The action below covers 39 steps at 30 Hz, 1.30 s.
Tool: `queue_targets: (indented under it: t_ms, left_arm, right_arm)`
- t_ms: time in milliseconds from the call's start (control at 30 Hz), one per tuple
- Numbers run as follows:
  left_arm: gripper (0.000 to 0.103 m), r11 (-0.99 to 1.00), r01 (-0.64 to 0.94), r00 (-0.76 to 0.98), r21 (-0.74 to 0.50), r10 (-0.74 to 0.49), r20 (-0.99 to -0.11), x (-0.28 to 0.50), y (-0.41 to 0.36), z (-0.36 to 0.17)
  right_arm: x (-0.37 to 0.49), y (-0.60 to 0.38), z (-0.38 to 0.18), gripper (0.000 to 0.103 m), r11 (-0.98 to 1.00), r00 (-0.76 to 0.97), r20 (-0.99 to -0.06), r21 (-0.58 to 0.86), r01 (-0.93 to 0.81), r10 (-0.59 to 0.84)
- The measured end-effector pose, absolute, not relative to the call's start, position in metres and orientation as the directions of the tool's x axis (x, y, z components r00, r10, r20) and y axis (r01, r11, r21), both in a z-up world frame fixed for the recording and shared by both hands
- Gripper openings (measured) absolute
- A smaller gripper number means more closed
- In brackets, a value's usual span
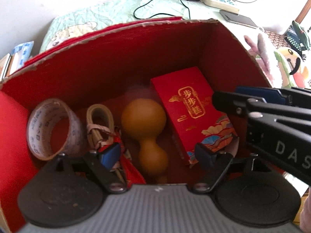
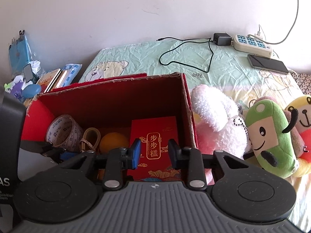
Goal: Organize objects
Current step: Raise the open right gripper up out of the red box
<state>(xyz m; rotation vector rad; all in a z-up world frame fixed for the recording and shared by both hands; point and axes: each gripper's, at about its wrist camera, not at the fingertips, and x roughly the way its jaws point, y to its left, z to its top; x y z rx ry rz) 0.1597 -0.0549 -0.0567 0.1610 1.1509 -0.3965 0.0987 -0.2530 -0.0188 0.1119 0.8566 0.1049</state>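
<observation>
Sat across the middle of both frames: a red box (image 1: 108, 62), open at the top, on a pale green sheet (image 2: 229, 66). Held 4 things in a row along its floor, from left to right: a tape roll (image 1: 49, 129), a cream strap (image 1: 101, 124), a yellow gourd (image 1: 144, 130) lying at center, and a red packet (image 1: 191, 112) leaning at the right. Lay outside, right of frame: 3 soft toys (image 2: 270, 134), probably next to go in.

Hovered low in frame over the box: the left gripper (image 1: 156, 154), spread wide and empty, its span covering the gourd and part of the packet. Reached in from the right edge: the right gripper (image 2: 154, 150), half spread, holding nothing, the packet showing between its tips.

Best done, by this reading: lifted straight up clear of the rim, then moved right to the white toy (image 2: 215, 112), pinched at its bulk, not its chain.
</observation>
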Motion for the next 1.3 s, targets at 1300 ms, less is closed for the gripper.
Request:
queue_targets:
  t_ms: [1300]
  left_arm:
    - [0.086,0.948,0.316,0.413,0.024,-0.115,-0.903,0.157,-0.059,-0.054]
  right_arm:
    - [0.092,-0.249,-0.02,0.034,0.989,0.696,-0.704,0.134,-0.065,0.141]
